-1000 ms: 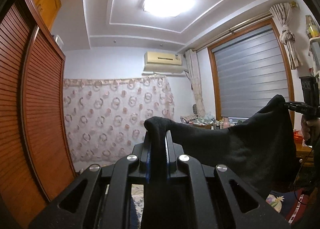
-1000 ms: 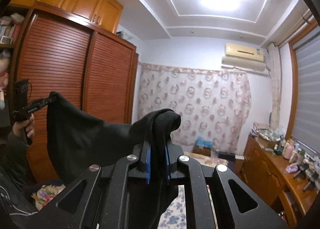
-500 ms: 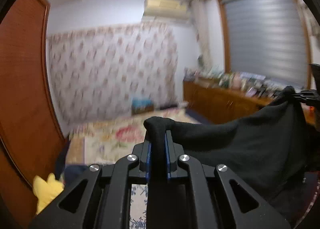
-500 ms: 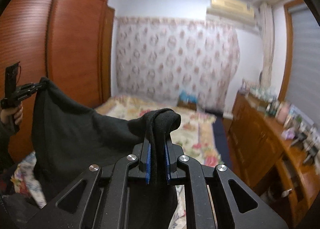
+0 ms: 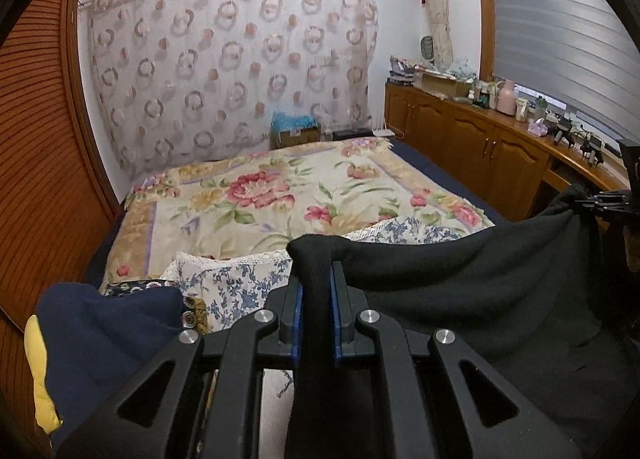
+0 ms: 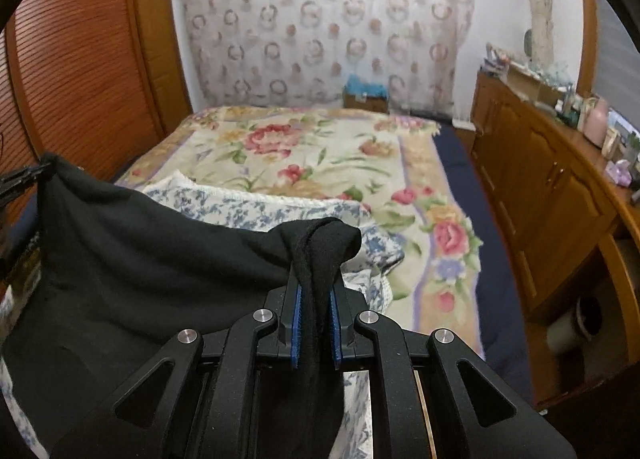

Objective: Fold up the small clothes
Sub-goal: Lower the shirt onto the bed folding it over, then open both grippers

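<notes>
A black garment [image 5: 472, 283] hangs stretched between my two grippers above the near end of the bed. My left gripper [image 5: 315, 279] is shut on one corner of it, bunched between the blue pads. My right gripper [image 6: 315, 283] is shut on the other corner [image 6: 320, 243]; it also shows at the right edge of the left wrist view [image 5: 600, 205]. The left gripper shows at the left edge of the right wrist view [image 6: 20, 179]. The garment [image 6: 120, 255] sags between them and its lower part is hidden behind the gripper bodies.
A bed with a floral blanket [image 5: 280, 195] lies ahead, with a blue-and-white floral cloth [image 5: 236, 283] at its near end. A navy and yellow garment [image 5: 92, 339] lies at the left. A wooden wardrobe [image 6: 80, 71] stands left, a cluttered wooden cabinet [image 5: 500, 147] right.
Both grippers have tilted and come down from facing the ceiling to facing the bed, carrying the black garment down with them. Both stay shut on its corners.
</notes>
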`<state>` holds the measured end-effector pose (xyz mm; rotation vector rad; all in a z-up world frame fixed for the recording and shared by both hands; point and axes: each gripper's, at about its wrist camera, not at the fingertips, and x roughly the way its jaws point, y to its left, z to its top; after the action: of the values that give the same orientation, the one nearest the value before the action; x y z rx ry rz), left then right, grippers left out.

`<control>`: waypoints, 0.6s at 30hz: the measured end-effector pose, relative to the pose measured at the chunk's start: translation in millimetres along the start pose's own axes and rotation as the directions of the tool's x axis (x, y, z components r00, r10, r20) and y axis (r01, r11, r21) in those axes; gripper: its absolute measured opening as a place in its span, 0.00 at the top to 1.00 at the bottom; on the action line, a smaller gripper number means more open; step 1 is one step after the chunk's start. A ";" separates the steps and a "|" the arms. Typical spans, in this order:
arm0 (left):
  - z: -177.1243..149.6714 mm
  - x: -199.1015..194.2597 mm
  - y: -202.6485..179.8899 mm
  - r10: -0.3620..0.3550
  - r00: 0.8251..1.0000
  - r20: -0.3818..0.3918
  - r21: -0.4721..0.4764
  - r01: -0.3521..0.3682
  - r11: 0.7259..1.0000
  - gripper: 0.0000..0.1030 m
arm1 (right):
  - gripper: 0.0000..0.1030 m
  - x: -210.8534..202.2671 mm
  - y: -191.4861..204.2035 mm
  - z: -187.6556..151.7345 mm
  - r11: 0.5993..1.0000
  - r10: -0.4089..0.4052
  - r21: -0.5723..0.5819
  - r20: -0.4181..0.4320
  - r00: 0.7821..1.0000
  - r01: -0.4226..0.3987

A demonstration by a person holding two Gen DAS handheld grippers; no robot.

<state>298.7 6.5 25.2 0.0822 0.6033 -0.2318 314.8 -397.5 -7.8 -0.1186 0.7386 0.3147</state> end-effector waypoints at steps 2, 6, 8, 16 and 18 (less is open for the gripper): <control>0.9 8.9 2.5 -0.003 1.000 -0.018 -0.007 0.002 1.000 0.88 | 0.91 10.8 3.2 3.5 1.000 0.001 -0.005 -0.012 1.000 -0.001; -2.5 21.6 3.7 0.008 0.999 -0.050 0.001 -0.008 1.000 0.83 | 0.82 21.1 7.7 4.8 1.000 -0.017 0.009 -0.040 0.999 0.017; -6.5 18.9 0.7 0.009 0.998 -0.061 0.005 -0.008 1.000 0.77 | 0.76 24.6 10.2 2.8 0.999 -0.046 0.003 -0.066 0.997 0.046; -37.0 -10.0 -0.1 -0.073 0.994 -0.085 -0.042 0.069 0.997 0.47 | 0.56 -6.9 14.8 -21.0 0.999 -0.015 0.039 -0.044 0.999 0.017; -48.7 -15.9 -2.0 -0.089 0.991 -0.101 -0.052 0.084 0.995 0.47 | 0.56 -18.8 20.8 -32.7 0.999 -0.010 0.043 -0.040 0.999 0.012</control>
<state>258.7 14.6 -5.7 0.0219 0.7159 -0.2988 274.0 -389.4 -19.0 -0.0879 0.7839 0.2862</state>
